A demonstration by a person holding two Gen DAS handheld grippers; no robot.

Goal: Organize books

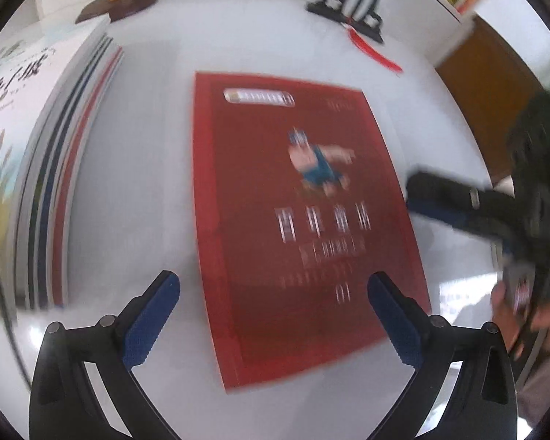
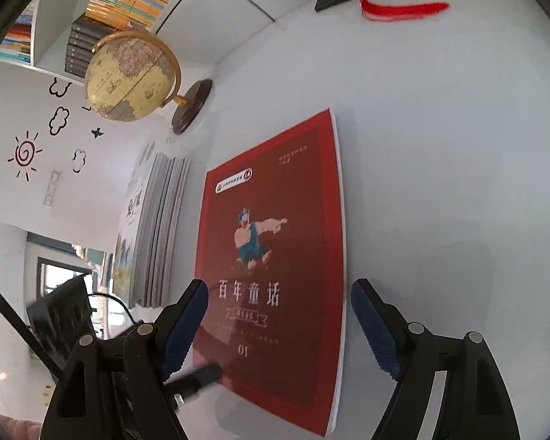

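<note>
While lying flat on the white surface [image 2: 440,146], just right of the upright stack of books [image 2: 161,234]: red book [image 2: 275,256], cover up. Left tool [image 1: 273,315] spread wide, holding nothing. Right tool [image 2: 278,330] parted above the book's lower part, gripping nothing.

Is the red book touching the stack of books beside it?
Apart. The right wrist view shows bare white table between the red book and the stack of books.

A book [image 2: 271,271] lies flat on the tabletop [image 2: 440,165], a book stack [image 2: 161,231] to its left, a globe [image 2: 132,77] behind.
</note>
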